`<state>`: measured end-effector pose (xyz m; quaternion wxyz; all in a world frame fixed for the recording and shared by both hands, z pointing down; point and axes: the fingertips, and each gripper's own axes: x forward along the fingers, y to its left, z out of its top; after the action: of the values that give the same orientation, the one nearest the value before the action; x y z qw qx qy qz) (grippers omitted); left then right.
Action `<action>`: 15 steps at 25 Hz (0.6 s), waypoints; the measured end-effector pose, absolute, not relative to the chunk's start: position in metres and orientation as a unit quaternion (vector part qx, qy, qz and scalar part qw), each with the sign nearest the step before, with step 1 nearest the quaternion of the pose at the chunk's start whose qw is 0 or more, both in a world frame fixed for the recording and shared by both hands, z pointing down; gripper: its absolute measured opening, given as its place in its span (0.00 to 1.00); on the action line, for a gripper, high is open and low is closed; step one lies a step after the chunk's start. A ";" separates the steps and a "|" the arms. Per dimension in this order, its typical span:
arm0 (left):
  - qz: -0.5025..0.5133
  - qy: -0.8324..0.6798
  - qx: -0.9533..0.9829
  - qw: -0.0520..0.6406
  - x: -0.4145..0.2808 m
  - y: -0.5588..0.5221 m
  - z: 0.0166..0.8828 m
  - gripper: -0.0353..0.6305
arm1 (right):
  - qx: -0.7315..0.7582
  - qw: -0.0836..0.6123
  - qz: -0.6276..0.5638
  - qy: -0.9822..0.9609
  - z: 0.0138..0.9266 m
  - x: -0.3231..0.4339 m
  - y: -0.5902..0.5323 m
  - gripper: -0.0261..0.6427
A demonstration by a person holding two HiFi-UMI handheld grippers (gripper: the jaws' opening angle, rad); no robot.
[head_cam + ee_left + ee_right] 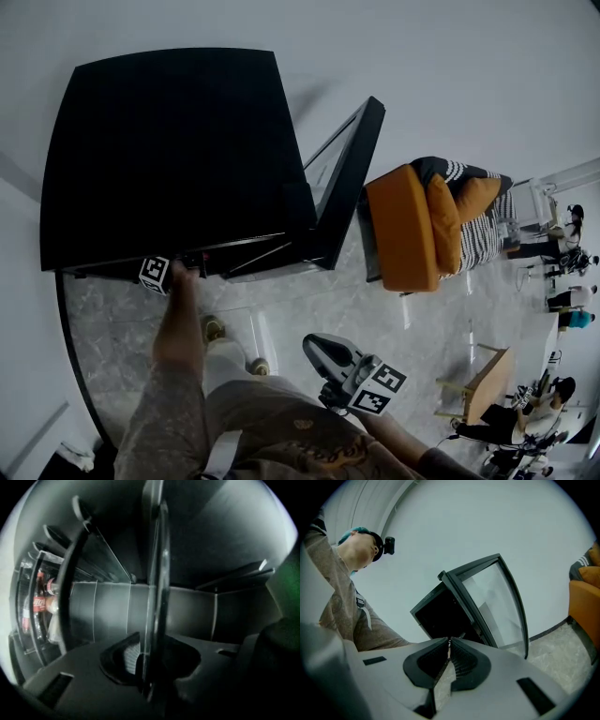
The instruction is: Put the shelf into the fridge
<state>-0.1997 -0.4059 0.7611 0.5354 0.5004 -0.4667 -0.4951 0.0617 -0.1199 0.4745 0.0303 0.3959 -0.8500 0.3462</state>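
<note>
The black fridge [169,150] stands with its glass door [342,187] swung open to the right. My left gripper [192,264] reaches into its front, only the marker cube [155,274] showing. Inside, the glass shelf [154,573] runs edge-on between the left gripper [149,667] jaws. The ribbed left pad [132,654] shows bare beside it, so the jaws stand open around the shelf. Support rails [234,576] line the right wall. My right gripper [319,345] hangs low by my waist, shut and empty, and in its own view [449,645] it points at the fridge [440,616].
Cola bottles [42,604] stand at the left inside the fridge. An orange armchair [412,225] with striped cushions sits right of the door, a wooden chair [483,380] farther right, people beyond. A person [347,597] shows in the right gripper view. The floor [309,300] is marble.
</note>
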 end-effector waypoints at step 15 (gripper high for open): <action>-0.440 -0.462 0.504 0.582 -0.179 -0.288 0.739 0.06 | 0.359 0.004 0.333 -0.872 0.464 0.052 -0.129 0.08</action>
<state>-0.1787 -0.2881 0.7387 0.5815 0.5044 -0.4624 -0.4400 0.0523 -0.1285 0.4644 0.0037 0.3590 -0.8718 0.3333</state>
